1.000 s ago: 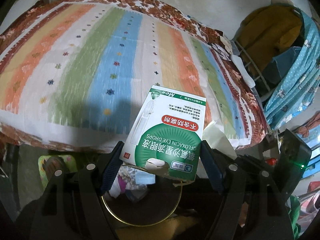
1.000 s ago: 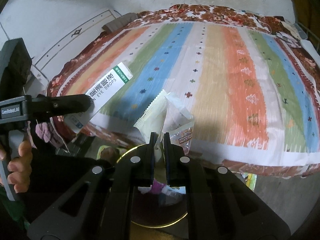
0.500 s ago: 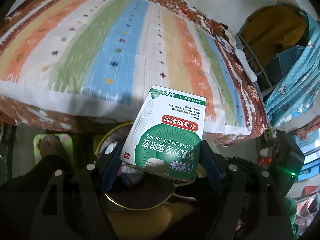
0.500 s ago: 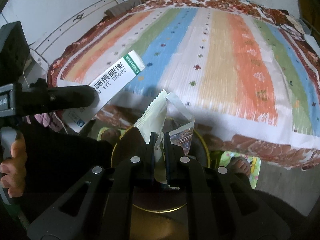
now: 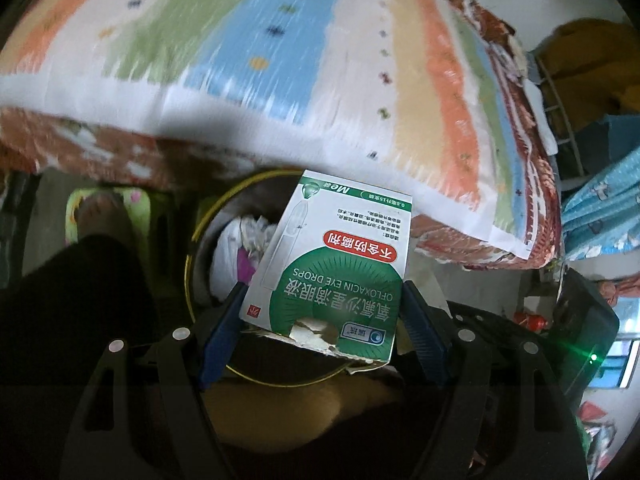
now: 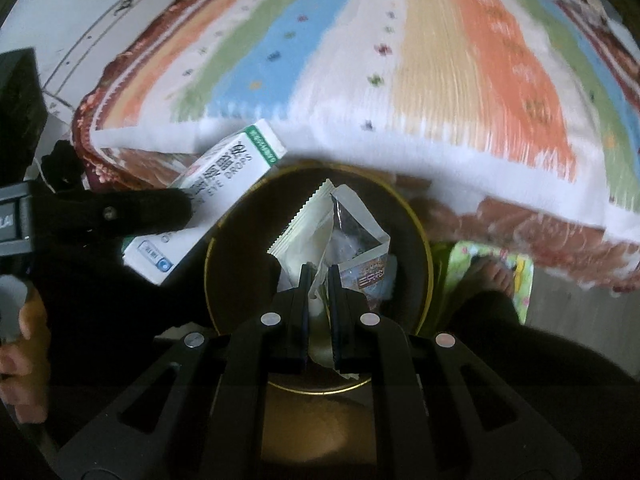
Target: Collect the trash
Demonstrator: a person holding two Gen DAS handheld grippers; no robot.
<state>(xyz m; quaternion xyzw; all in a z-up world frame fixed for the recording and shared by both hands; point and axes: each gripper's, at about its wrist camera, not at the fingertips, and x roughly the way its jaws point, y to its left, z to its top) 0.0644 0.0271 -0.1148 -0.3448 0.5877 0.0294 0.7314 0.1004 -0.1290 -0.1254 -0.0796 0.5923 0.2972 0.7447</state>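
Observation:
My left gripper point(image 5: 322, 300) is shut on a white and green eye drops box point(image 5: 332, 260), holding it over the round gold-rimmed trash bin point(image 5: 192, 236), which holds crumpled paper point(image 5: 240, 248). The box also shows in the right wrist view point(image 6: 208, 196), at the bin's left rim. My right gripper point(image 6: 319, 280) is shut on crumpled plastic wrappers point(image 6: 336, 232) above the open bin point(image 6: 424, 240).
The bed with a striped bedcover point(image 5: 280, 60) stands just beyond the bin point(image 6: 400, 60). A bare foot in a green slipper point(image 5: 100, 212) is on the floor beside the bin point(image 6: 496, 272). Clothes and a rack point(image 5: 580, 92) are at the right.
Both grippers have moved back from over the bed and down over the trash bin, still holding the box and the wrappers.

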